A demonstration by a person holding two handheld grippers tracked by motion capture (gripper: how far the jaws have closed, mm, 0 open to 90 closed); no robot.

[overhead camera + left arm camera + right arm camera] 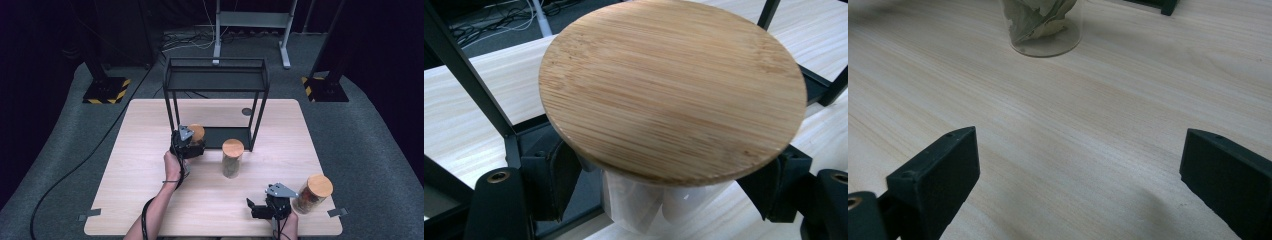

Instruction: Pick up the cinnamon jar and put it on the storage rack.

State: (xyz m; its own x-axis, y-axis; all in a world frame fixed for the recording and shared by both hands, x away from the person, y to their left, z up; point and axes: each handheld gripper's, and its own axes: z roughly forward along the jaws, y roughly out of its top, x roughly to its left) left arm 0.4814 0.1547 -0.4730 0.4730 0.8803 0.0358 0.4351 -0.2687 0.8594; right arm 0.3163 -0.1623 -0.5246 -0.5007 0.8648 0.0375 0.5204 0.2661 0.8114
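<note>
A clear jar with a round bamboo lid [671, 90] sits between the jaws of my left gripper [664, 200], which is shut on its glass body just under the lid. In the high view this jar [197, 132] and the left gripper [194, 144] are at the front left leg of a black metal rack [216, 75], over the edge of its low shelf. A second jar holding dried leaves [233, 157] stands upright mid-table. My right gripper [255, 206] rests near the table's front edge, open with nothing between its jaws, facing the leaf jar [1043, 22].
A third bamboo-lidded jar with orange-red contents [312, 192] stands at the front right, just right of the right gripper. The rack's thin legs [469, 75] flank the held jar. A small dark disc [246, 111] lies on the table [140, 165] behind the rack.
</note>
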